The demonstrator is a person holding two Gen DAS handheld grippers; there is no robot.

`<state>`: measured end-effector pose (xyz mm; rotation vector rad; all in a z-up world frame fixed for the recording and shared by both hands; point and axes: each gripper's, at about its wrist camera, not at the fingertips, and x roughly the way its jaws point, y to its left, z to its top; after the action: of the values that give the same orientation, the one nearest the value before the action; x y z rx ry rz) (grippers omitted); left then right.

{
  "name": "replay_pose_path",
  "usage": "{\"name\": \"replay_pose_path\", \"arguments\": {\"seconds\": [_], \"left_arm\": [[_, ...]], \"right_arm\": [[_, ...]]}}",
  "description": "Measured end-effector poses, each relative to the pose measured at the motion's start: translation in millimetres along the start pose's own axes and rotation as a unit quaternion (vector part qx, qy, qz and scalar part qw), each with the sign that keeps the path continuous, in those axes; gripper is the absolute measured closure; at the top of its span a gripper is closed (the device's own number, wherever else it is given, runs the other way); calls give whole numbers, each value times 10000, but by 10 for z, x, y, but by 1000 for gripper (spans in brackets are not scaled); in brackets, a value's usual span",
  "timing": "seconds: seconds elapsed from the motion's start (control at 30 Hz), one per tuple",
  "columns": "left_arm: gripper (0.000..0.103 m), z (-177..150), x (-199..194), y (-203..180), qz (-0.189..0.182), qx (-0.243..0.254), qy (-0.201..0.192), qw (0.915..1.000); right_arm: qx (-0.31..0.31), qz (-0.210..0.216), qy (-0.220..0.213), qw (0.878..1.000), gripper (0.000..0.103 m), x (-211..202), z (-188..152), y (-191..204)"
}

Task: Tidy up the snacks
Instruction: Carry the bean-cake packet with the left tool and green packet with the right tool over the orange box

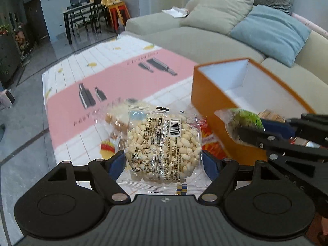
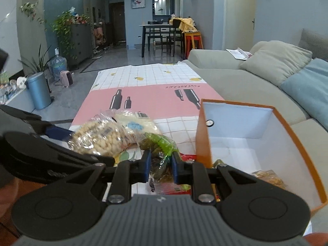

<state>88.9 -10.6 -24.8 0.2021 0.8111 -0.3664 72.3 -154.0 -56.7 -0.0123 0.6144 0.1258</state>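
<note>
The left gripper (image 1: 164, 162) has its blue fingers (image 1: 115, 164) clamped on the lower half of a clear puffed-rice packet (image 1: 164, 143), which stands upright between them above the table (image 1: 114, 69). The right gripper (image 2: 161, 169) has its fingers (image 2: 146, 168) clamped on a green snack packet (image 2: 162, 145), whose upper end projects past the fingertips toward 12 o'clock. The open orange box (image 2: 203, 135) stands on the table at 2 o'clock from the right gripper, with one snack already lying inside.
</note>
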Motion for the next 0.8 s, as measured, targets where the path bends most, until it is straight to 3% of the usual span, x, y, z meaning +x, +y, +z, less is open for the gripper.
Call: {"name": "replay_pose_path", "arguments": {"seconds": [0.33, 0.5, 0.8], "left_arm": [[13, 546, -45, -509, -375, 313, -273, 9984], [13, 751, 180, -862, -589, 741, -223, 9953], [13, 1032, 619, -1240, -862, 1017, 108, 9910]], "right_arm": [[481, -520, -151, 9974, 84, -262, 199, -687], [617, -750, 114, 9952, 84, -196, 244, -1087], [539, -936, 651, 9920, 85, 201, 285, -1645]]}}
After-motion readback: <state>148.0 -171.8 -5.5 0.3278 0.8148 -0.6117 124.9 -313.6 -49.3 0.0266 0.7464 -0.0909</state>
